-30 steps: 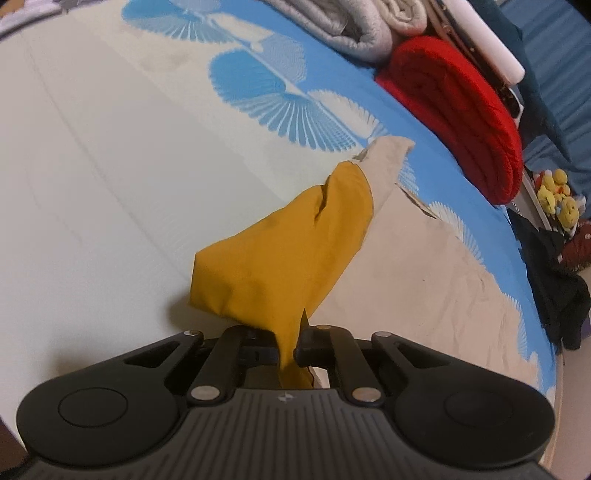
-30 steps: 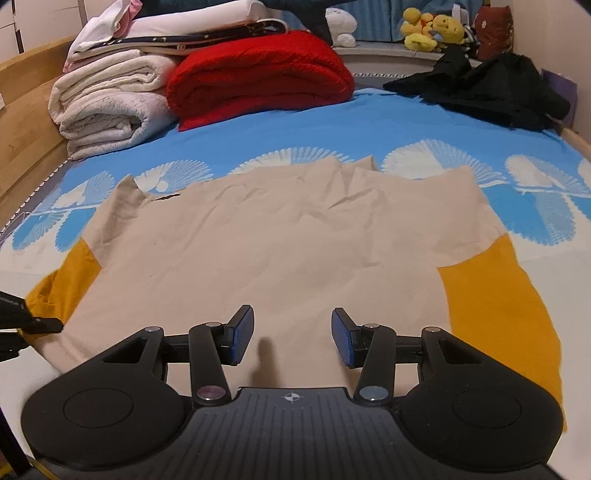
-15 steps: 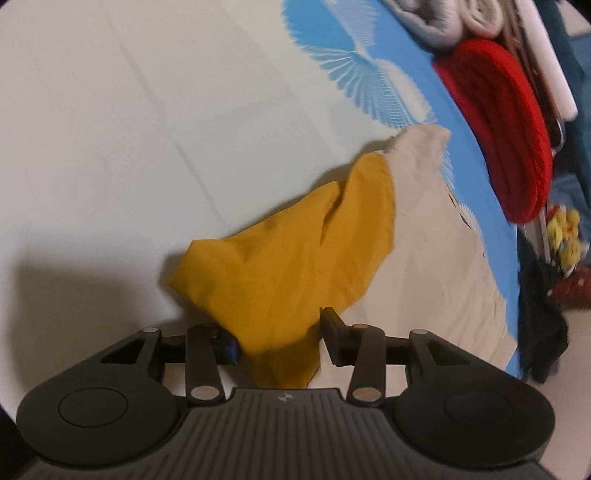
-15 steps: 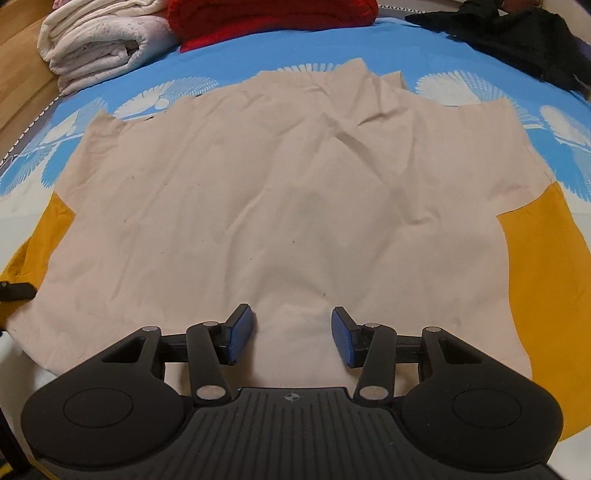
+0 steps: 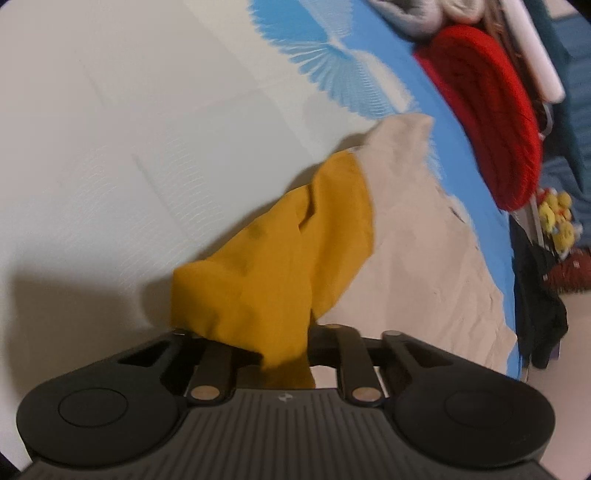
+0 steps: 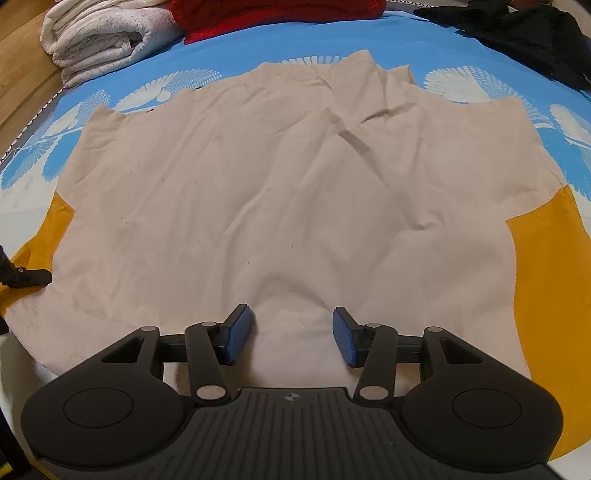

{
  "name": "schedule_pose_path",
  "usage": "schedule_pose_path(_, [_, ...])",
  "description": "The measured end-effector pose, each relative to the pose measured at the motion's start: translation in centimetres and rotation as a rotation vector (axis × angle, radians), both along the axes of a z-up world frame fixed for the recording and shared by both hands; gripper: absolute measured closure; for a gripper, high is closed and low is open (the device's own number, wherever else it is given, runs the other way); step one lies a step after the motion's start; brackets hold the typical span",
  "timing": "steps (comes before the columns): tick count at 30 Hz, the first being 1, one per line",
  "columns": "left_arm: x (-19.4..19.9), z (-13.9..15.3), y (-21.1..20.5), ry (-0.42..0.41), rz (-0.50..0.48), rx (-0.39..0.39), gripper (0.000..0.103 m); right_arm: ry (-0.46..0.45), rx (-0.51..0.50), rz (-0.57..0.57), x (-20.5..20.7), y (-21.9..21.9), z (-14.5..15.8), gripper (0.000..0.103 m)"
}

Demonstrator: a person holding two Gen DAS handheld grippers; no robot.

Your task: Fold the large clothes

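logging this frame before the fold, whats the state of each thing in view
beige shirt: spread flat on the bed, lightly wrinkled
left yellow sleeve: bunched and lifted, fabric between the jaws
right yellow sleeve: lying flat
left gripper: shut on the sleeve
right gripper: open, over the hem
red blanket: folded
white blankets: folded, stacked
black garment: heaped, unfolded

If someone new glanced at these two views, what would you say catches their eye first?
Probably the big beige shirt spread flat across the blue fan-patterned bedsheet, filling the right wrist view, with mustard-yellow sleeves at both sides. Next, the left gripper shut on the bunched left yellow sleeve, while the right gripper hovers open over the hem. A red folded blanket glows behind.
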State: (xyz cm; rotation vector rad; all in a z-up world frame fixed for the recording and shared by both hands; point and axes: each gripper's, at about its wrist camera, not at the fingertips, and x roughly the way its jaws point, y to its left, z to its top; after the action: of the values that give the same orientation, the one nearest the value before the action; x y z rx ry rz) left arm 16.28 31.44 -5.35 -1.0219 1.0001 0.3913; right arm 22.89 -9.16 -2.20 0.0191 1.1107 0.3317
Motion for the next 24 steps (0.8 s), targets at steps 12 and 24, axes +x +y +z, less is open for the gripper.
schedule_pose_path(12, [0.9,8.3,-6.5,-0.219,-0.264,0.349,0.094,-0.038,0.095,-0.114,0.0,-2.2,1.8,0.053])
schedule_pose_path(24, [2.7,14.0,-19.3,-0.464,-0.535,0.489,0.095,-0.227,0.183,-0.251,-0.5,-14.7,7.6,0.053])
